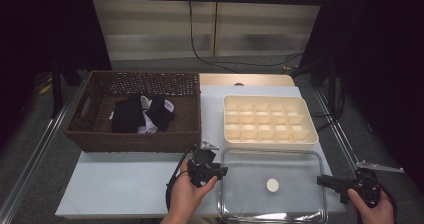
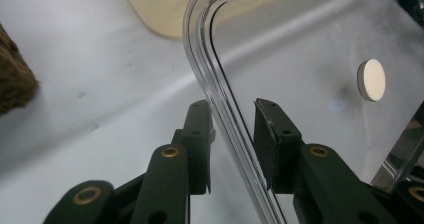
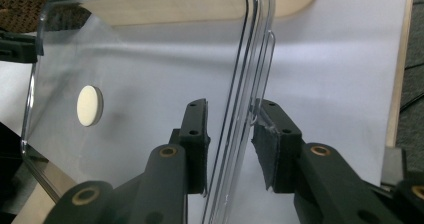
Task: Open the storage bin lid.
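Lid (image 1: 295,204), clear, lies flat at the table's (image 1: 125,184) near edge, its long axis running between your 2 spread grippers, left (image 1: 218,170) and right (image 1: 324,180), each straddling 1 short rim.

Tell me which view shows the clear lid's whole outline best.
The high view: the clear lid lies nearly whole between both grippers. The left gripper view shows one rim between open jaws; the right gripper view shows most of the lid, with the opposite rim between open jaws.
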### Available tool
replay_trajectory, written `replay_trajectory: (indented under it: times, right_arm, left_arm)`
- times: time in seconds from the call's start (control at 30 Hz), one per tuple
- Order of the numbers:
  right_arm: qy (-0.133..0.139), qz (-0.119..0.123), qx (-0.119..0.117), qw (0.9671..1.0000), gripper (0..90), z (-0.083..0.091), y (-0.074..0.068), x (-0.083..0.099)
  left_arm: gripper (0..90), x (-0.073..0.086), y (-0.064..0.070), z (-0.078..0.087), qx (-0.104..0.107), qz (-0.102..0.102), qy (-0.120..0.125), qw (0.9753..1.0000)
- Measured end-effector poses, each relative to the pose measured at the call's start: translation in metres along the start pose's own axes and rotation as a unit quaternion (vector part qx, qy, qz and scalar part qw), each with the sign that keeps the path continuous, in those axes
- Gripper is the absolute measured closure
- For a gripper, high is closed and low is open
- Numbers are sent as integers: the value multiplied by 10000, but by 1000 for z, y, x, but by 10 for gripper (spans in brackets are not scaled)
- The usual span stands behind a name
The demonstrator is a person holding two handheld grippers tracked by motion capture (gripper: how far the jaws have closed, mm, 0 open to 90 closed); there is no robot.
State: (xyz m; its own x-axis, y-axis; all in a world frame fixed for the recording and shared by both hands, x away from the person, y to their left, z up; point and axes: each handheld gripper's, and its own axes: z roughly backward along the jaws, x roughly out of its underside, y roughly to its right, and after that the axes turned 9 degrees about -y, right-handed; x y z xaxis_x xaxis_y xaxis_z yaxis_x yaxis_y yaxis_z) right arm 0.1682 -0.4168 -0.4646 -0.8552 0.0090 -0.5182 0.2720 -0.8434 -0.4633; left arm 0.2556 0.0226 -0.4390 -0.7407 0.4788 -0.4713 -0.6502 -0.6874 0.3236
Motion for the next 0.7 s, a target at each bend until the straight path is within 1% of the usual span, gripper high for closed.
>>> replay_trajectory:
  times: [0.07, 0.13, 0.2, 0.23, 0.27, 0.33, 0.4, 0.47, 0.5, 0.53, 0.57, 0.6, 0.7]
  right_arm:
    - [-26, -52, 6, 10000, 674, -2, 1, -1]
    - [-41, -47, 23, 10000, 674, -5, 2, -5]
    - [-75, -148, 11, 9999, 676, -8, 3, -10]
    - [-49, -136, 5, 9999, 677, -9, 4, -12]
    - [-65, -170, 0, 9998, 677, -10, 4, -14]
    - [-88, -232, -17, 9997, 679, -12, 5, -18]
    - [-133, -229, 7, 9996, 680, -14, 5, -23]
    - [-166, -212, 33, 9996, 680, -15, 5, -26]
    - [-178, -207, 52, 9996, 682, -16, 5, -28]
    - [-156, -220, 48, 9996, 684, -17, 6, -29]
    - [-156, -220, 48, 9996, 684, -17, 6, -29]
    - [-211, -288, 46, 9994, 684, -20, 8, -32]
    - [-172, -294, 91, 9994, 684, -24, 11, -36]
  left_arm:
    - [687, -1, -3, -3, 45, 112, -79, 9999]
    - [684, -3, -8, -6, 97, 203, -107, 9997]
    - [685, -5, -11, -6, 133, 248, -153, 9995]
    - [685, -5, -11, -6, 133, 248, -153, 9995]
    - [685, -7, -13, -7, 135, 305, -156, 9993]
    - [682, -8, -14, -7, 126, 326, -155, 9993]
    - [681, -12, -19, -8, 138, 420, -149, 9989]
    - [675, -13, -20, -9, 141, 435, -156, 9988]
    - [672, -14, -23, -12, 133, 522, -149, 9984]
    - [669, -15, -24, -13, 134, 568, -152, 9982]
    - [667, -15, -24, -13, 134, 568, -152, 9982]
    - [665, -15, -26, -15, 135, 624, -141, 9979]
    - [664, -16, -28, -17, 180, 645, -124, 9977]
